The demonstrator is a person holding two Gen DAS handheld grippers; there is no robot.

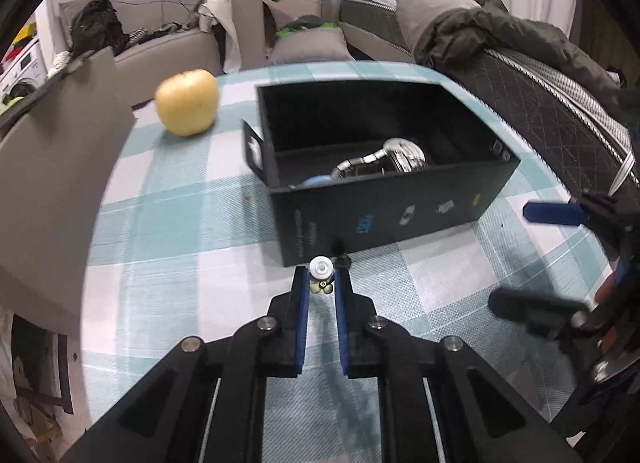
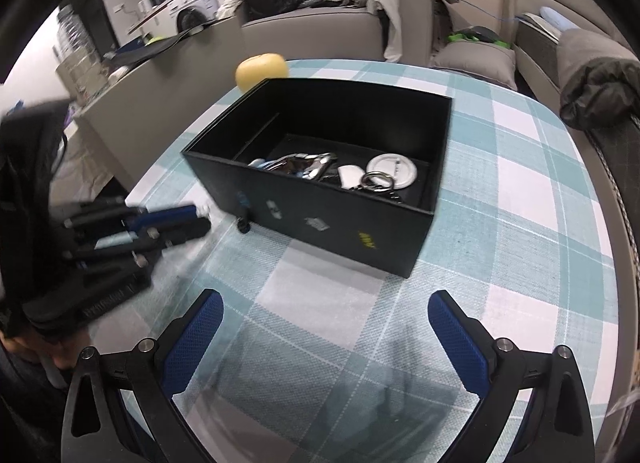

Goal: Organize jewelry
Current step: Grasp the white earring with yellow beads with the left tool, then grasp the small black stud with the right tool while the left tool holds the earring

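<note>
My left gripper (image 1: 322,277) is shut on a small pearl-and-gold earring (image 1: 321,273), just in front of the near wall of a black open box (image 1: 384,203). The box holds a silver watch (image 1: 384,161) and other shiny pieces. In the right wrist view the box (image 2: 328,219) shows a watch (image 2: 298,165), a round white badge (image 2: 394,171) and a key ring (image 2: 378,181). My right gripper (image 2: 326,337) is open and empty above the checked cloth, short of the box. The left gripper also shows in the right wrist view (image 2: 200,215), and the right gripper shows in the left wrist view (image 1: 532,259).
A yellow apple (image 1: 188,101) sits on the teal-and-white checked tablecloth (image 1: 168,223) behind and left of the box. A small dark item (image 2: 243,225) lies by the box's near corner. Sofas with clothes and a dark jacket (image 1: 500,35) ring the table.
</note>
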